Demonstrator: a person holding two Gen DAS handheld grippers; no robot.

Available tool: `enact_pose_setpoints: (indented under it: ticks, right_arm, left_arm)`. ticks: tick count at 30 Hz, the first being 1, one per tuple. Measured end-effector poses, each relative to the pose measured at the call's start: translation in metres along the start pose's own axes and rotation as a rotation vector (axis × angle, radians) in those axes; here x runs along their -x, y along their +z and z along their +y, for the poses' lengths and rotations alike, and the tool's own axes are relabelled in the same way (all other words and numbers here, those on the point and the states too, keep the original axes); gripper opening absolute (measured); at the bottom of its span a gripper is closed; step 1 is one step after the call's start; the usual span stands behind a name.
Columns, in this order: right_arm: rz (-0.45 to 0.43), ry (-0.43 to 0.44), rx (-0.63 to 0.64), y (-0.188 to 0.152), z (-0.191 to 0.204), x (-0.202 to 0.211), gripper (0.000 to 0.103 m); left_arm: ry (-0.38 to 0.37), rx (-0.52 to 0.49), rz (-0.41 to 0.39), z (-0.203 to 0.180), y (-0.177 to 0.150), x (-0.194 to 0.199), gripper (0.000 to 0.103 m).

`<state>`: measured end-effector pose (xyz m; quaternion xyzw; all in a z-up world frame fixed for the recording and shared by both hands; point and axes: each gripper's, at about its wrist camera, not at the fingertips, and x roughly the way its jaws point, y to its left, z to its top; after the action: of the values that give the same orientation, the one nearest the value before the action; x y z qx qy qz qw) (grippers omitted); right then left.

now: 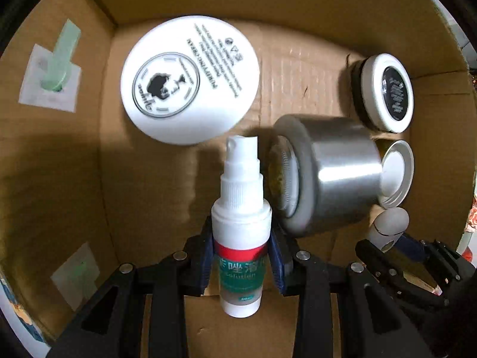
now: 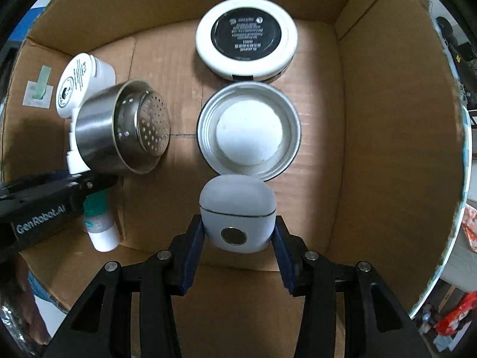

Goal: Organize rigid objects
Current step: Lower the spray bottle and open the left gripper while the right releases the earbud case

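Left wrist view: the left gripper (image 1: 242, 258) is clamping a white spray bottle with a red-and-green label (image 1: 241, 232) inside the brown cardboard box (image 1: 59, 161). The right gripper (image 2: 238, 232) is squeezing a pale grey rounded case (image 2: 237, 216), a steel strainer cup (image 2: 125, 128) lying at ten o'clock.

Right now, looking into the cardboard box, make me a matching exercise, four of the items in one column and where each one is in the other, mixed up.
Things:
1. spray bottle
2. grey earbud case
3. steel strainer cup
4. metal lid

Places or states:
A. lying on its side on the box floor
B. held in the left gripper
C. lying open side up, white liner showing
D. held in the right gripper

Pairs: 1-B, 2-D, 3-A, 4-C
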<state>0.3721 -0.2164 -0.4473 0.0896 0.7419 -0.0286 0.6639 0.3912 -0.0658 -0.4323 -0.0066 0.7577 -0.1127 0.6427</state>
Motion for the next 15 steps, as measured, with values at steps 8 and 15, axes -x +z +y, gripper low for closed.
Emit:
enact_pose_setpoints:
  ticks: [8, 15]
  right_arm:
    - [0.056, -0.016, -0.020, 0.002, -0.005, -0.022, 0.048]
    - [0.058, -0.011, -0.036, 0.003, -0.006, -0.018, 0.049]
  left_arm:
    - [-0.005, 0.021, 0.052, 0.009, 0.007, 0.002, 0.034]
    - [-0.005, 0.060, 0.022, 0.024, 0.003, 0.029, 0.042]
